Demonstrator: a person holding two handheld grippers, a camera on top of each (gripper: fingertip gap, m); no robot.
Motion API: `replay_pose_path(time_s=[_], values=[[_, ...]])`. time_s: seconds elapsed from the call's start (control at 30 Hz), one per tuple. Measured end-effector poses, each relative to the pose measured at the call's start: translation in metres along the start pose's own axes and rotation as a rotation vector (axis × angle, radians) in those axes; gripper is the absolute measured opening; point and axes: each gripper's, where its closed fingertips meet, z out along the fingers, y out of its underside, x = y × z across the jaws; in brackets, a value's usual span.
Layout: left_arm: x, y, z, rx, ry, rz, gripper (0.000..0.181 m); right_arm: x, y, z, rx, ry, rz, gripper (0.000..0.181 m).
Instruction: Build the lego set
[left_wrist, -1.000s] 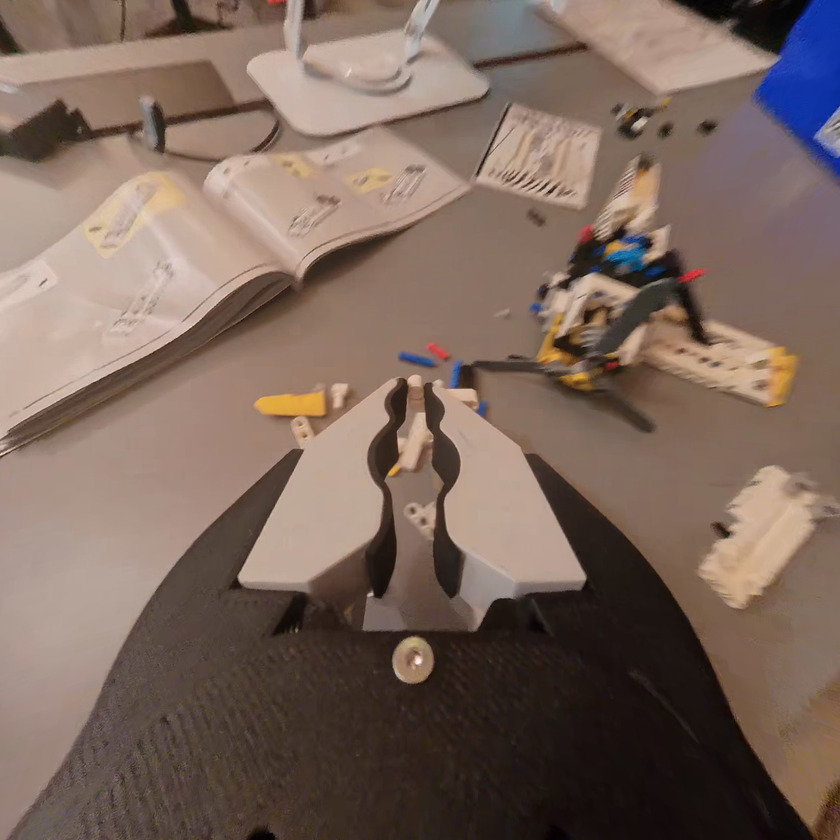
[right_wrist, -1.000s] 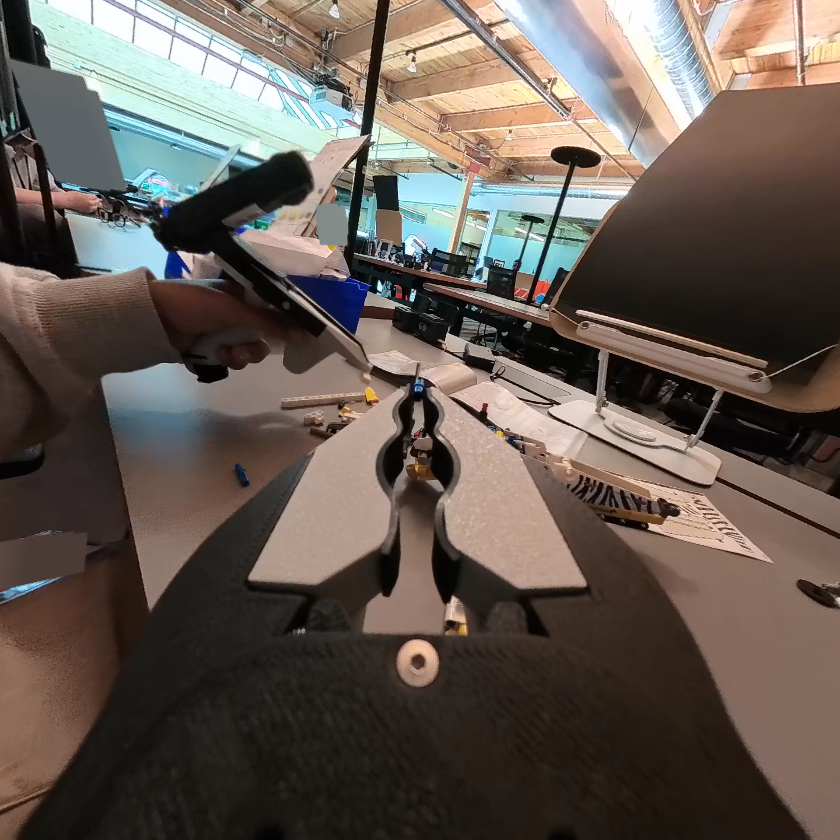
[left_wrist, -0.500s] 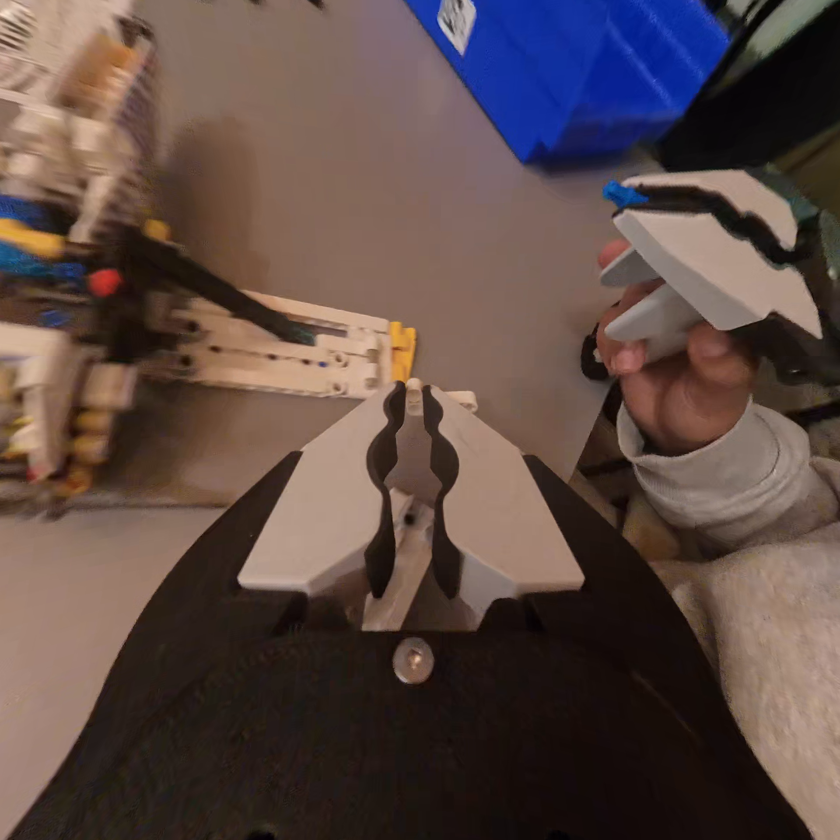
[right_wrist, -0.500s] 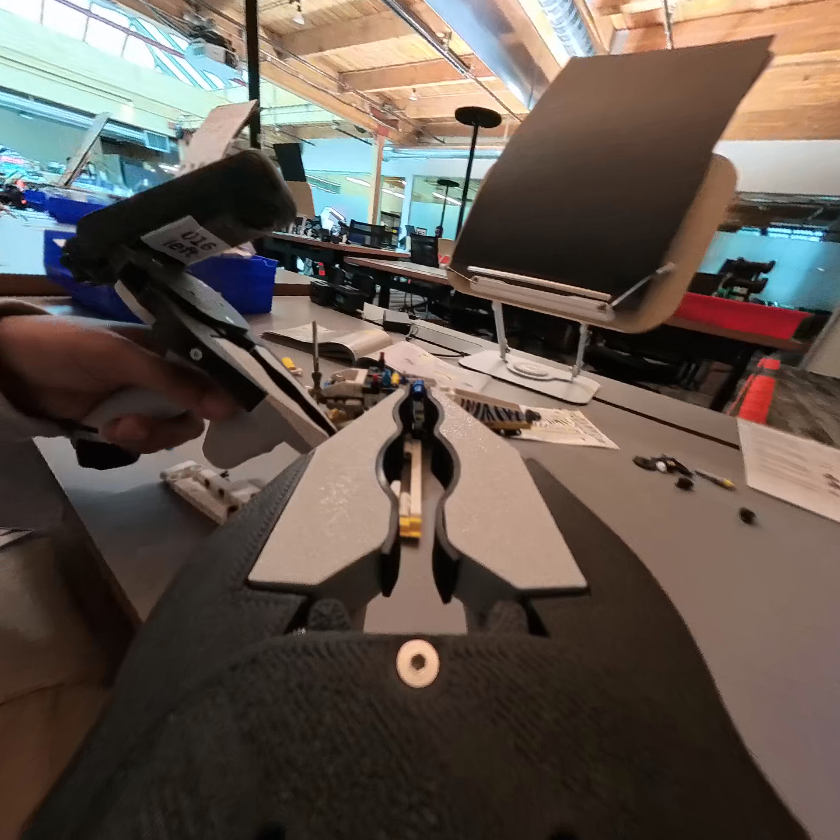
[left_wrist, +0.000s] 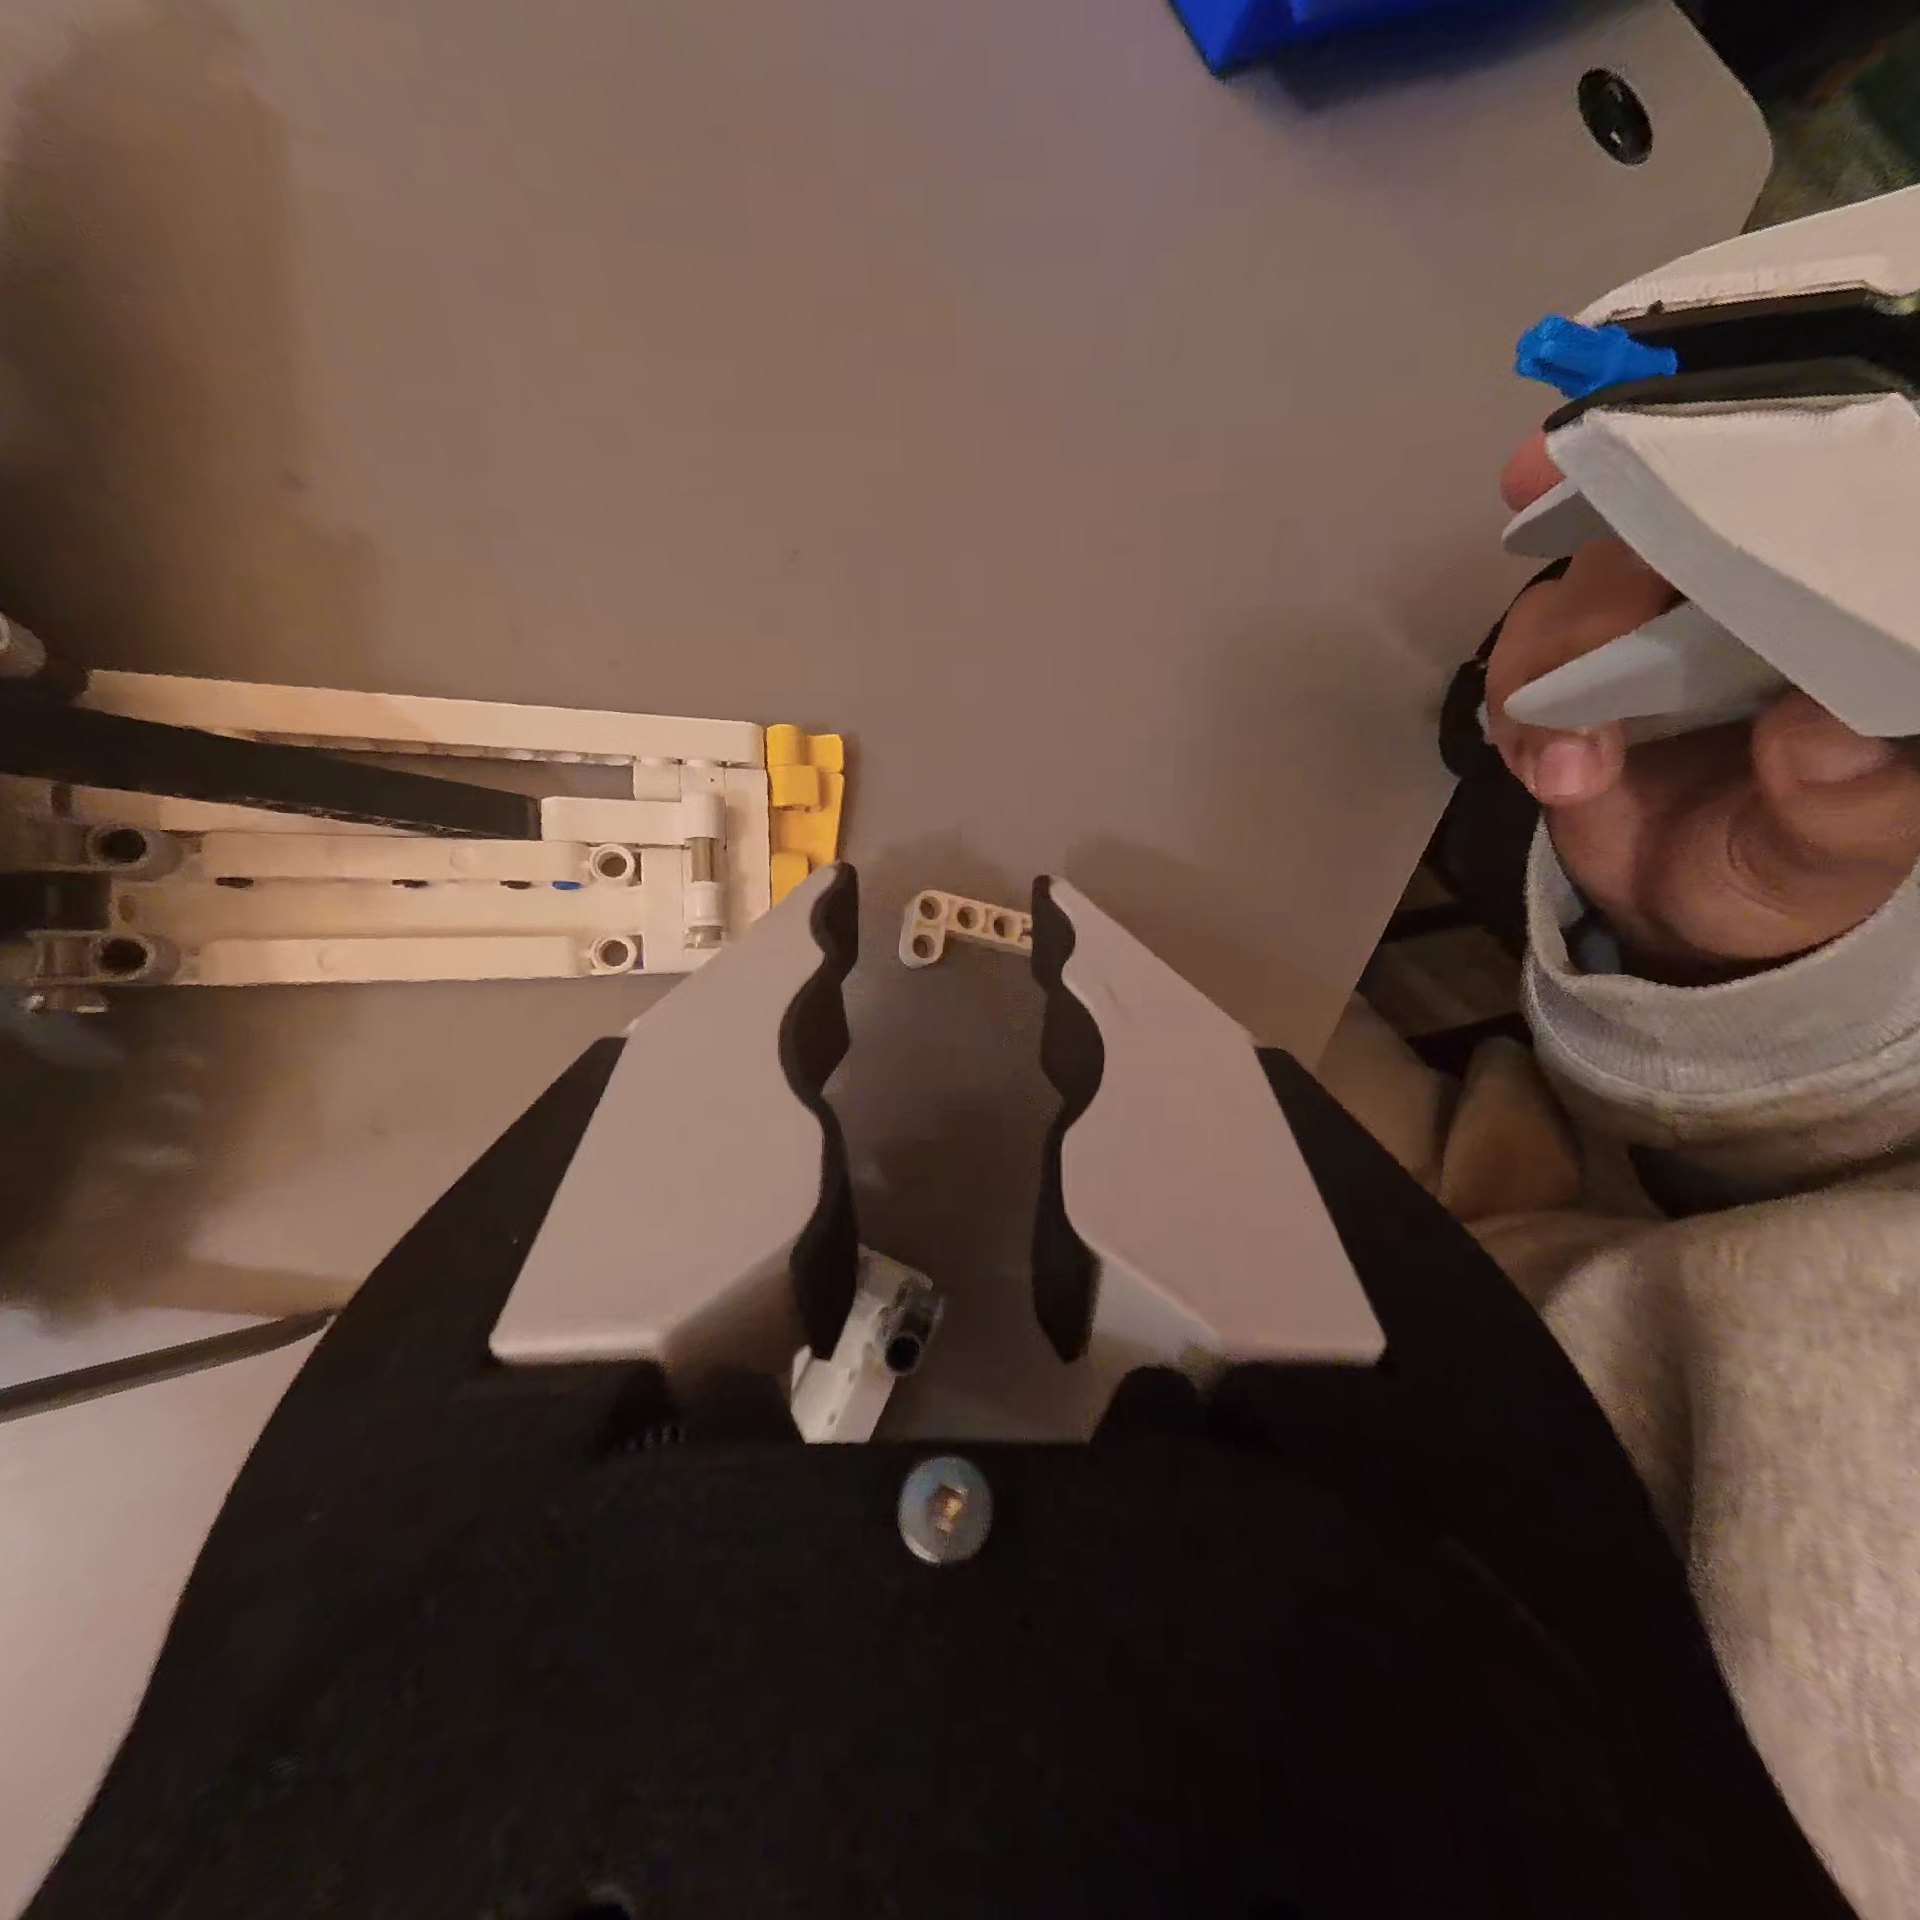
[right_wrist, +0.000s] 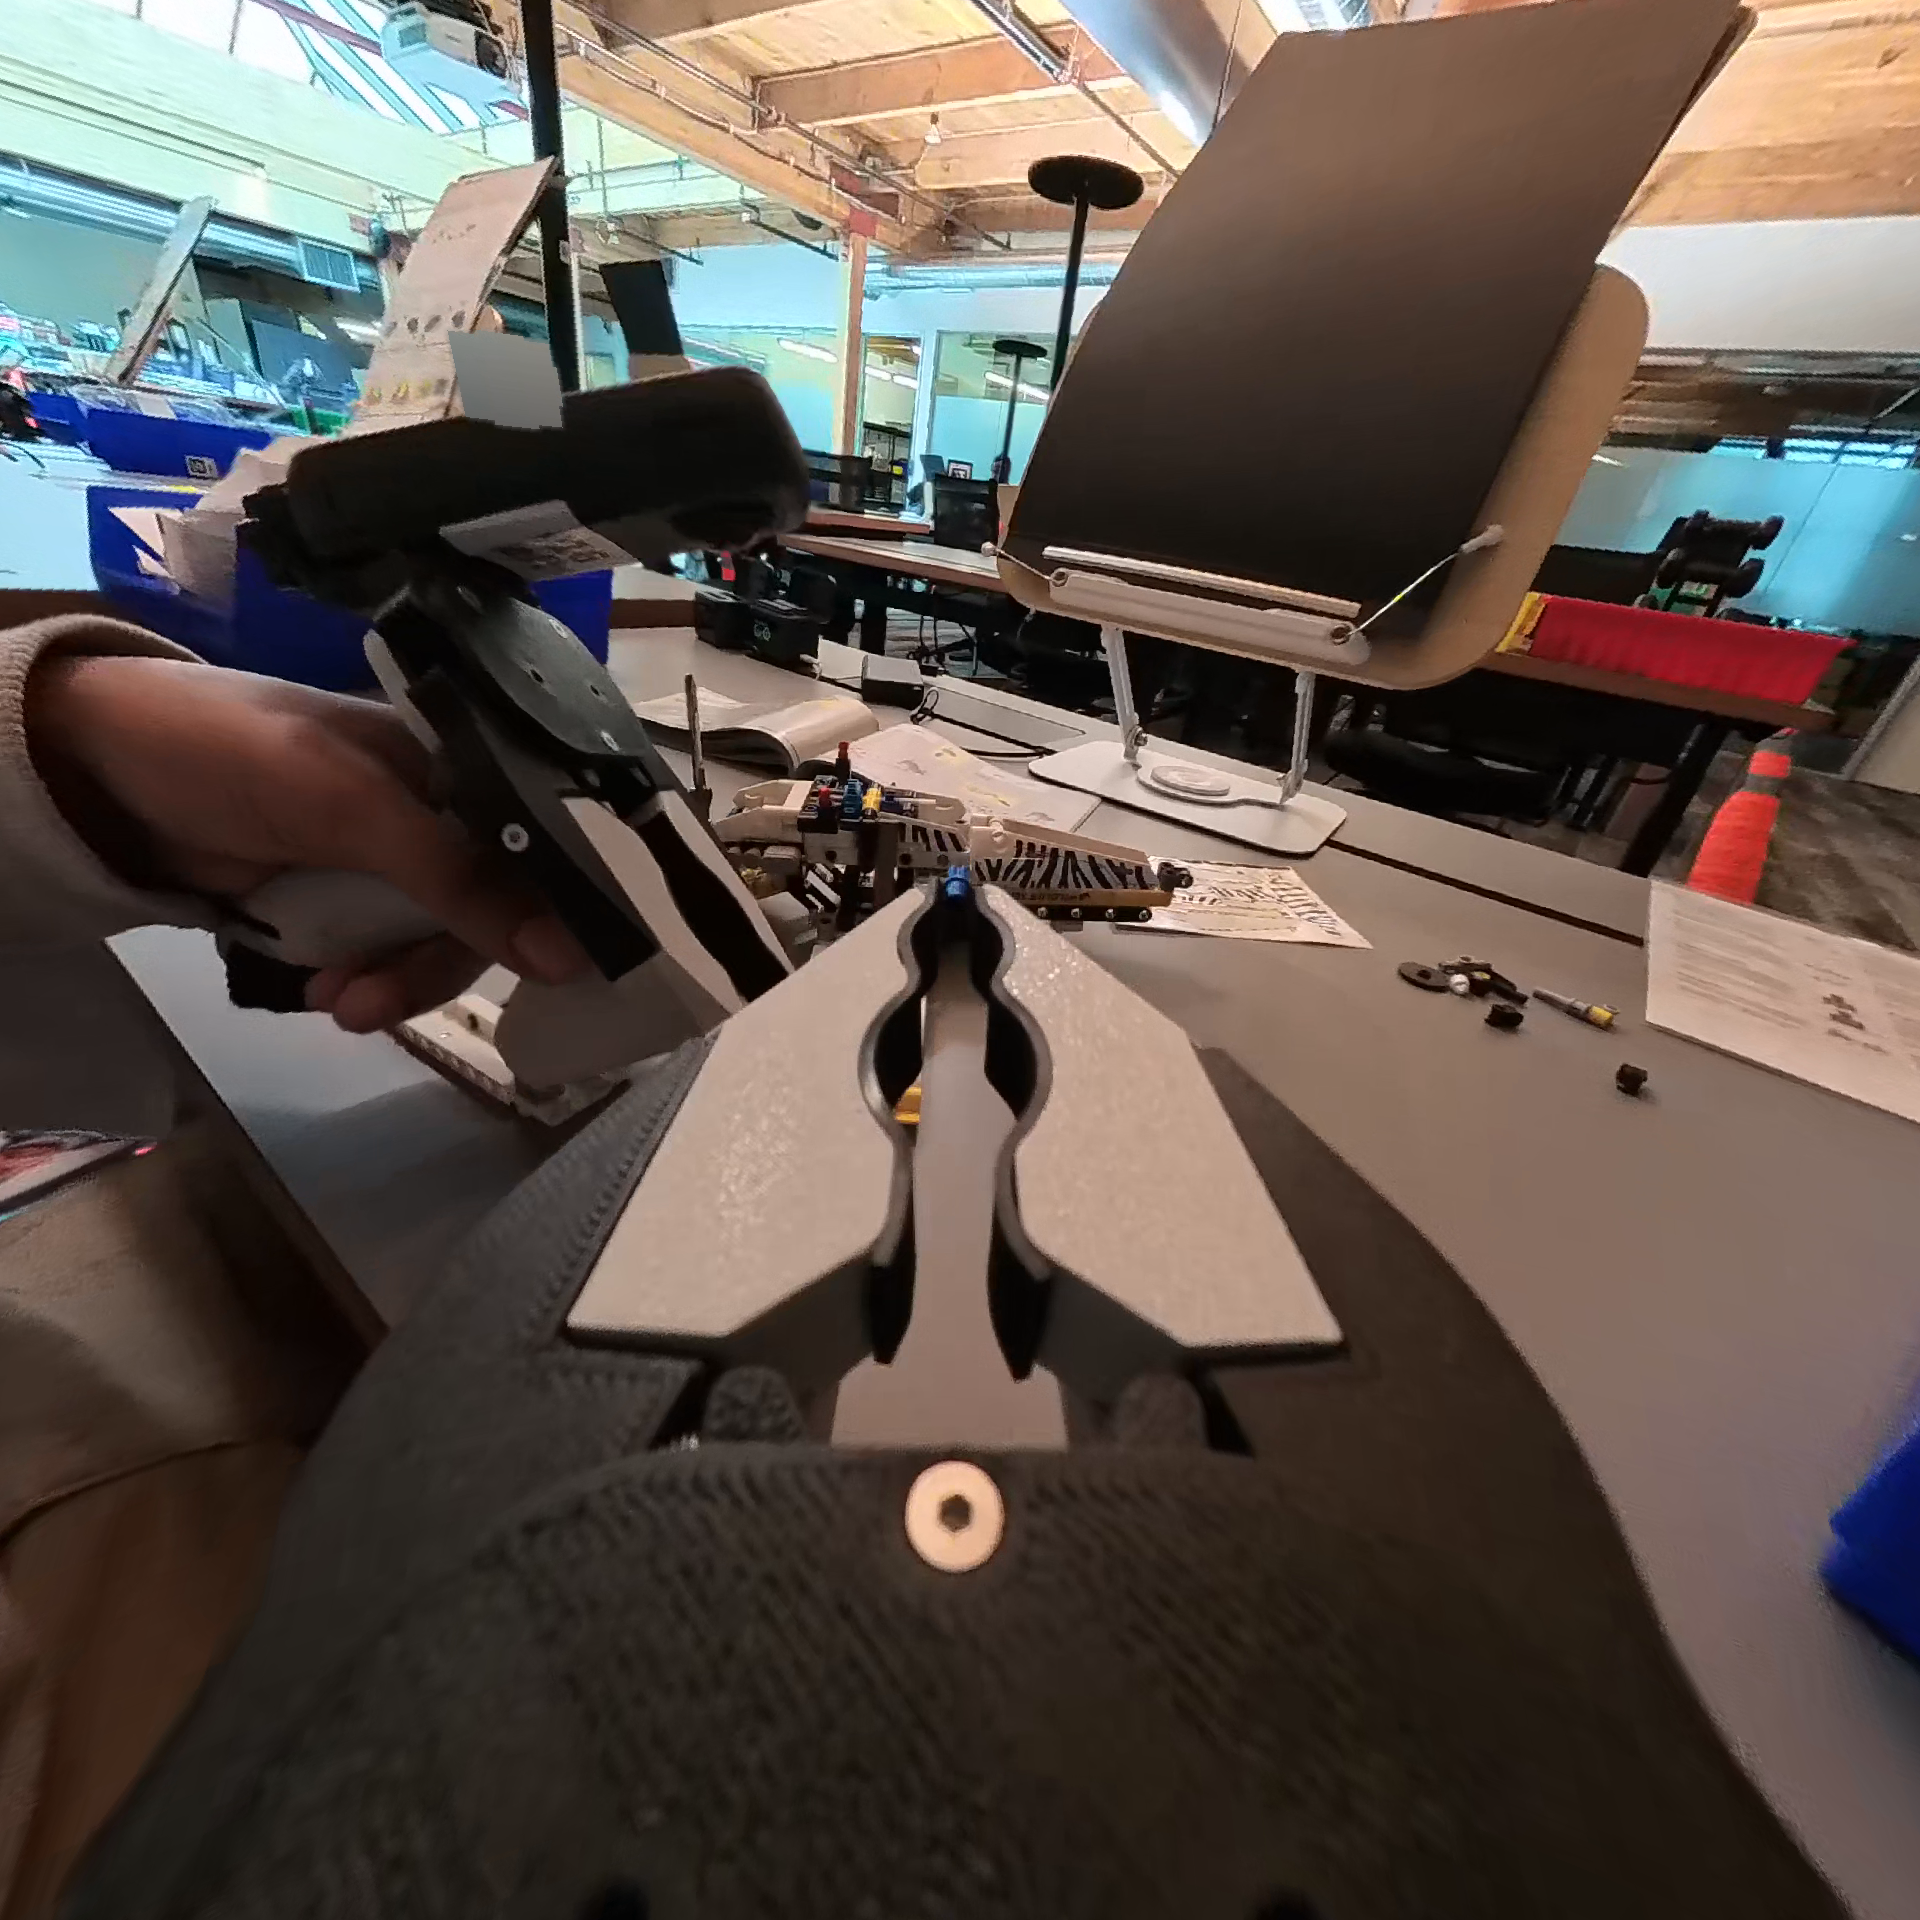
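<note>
My left gripper (left_wrist: 943, 902) is open just above the grey table. A small white L-shaped lego piece (left_wrist: 961, 925) lies on the table between its tips. The white lego assembly with a yellow end (left_wrist: 416, 862) lies just left of it. A white piece (left_wrist: 862, 1351) shows low between the fingers. My right gripper (right_wrist: 954, 909) is shut on a small blue pin (right_wrist: 954, 891) and is held in the air past the table's edge; it also shows in the left wrist view (left_wrist: 1579, 390). The main model with zebra-striped panels (right_wrist: 935, 842) stands beyond.
A book stand (right_wrist: 1299, 416), an open instruction book (right_wrist: 769, 727) and a sticker sheet (right_wrist: 1247, 899) lie behind the model. Small loose parts (right_wrist: 1465, 982) and a paper sheet (right_wrist: 1787, 997) are to the right. A blue bin (left_wrist: 1299, 31) is at the far table edge (left_wrist: 1392, 883). Spacing between my two grippers at the tips: around 11 cm.
My left gripper swung from the loose parts to the white assembly near the table edge and has opened; the white L piece now lies between its tips. The right gripper still holds the blue pin.
</note>
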Motion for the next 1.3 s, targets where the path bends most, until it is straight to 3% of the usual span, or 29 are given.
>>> replay_pose_path(time_s=[0.17, 0.33, 0.4, 0.57, 0.8, 0.97, 1.3], values=[[-0.002, 0.004, -0.008, -0.013, 0.009, 0.123, 0.033, 0.002, 0.002, 0.002, -0.017, 0.008, 0.009, 0.002], [-0.012, 0.002, -0.014, -0.019, -0.141, 0.563, 0.029, 0.001, 0.003, 0.004, -0.022, 0.011, -0.002, 0.002], [-0.006, 0.002, -0.013, -0.013, -0.095, 0.711, 0.026, 0.001, 0.003, 0.004, -0.021, 0.009, -0.003, 0.002], [-0.003, 0.009, -0.01, -0.103, 0.03, 0.825, 0.027, 0.002, 0.001, 0.003, -0.004, 0.001, 0.013, 0.001], [-0.008, 0.02, 0.002, -0.235, 0.068, 0.796, 0.026, 0.003, -0.002, 0.0, 0.017, -0.003, 0.025, 0.001], [-0.005, 0.025, 0.002, -0.248, 0.097, 0.753, 0.008, 0.004, -0.002, -0.001, 0.013, 0.004, 0.021, 0.002], [-0.006, 0.029, -0.011, -0.271, 0.125, 0.591, 0.007, 0.004, 0.0, 0.001, 0.001, 0.006, 0.014, 0.001]])
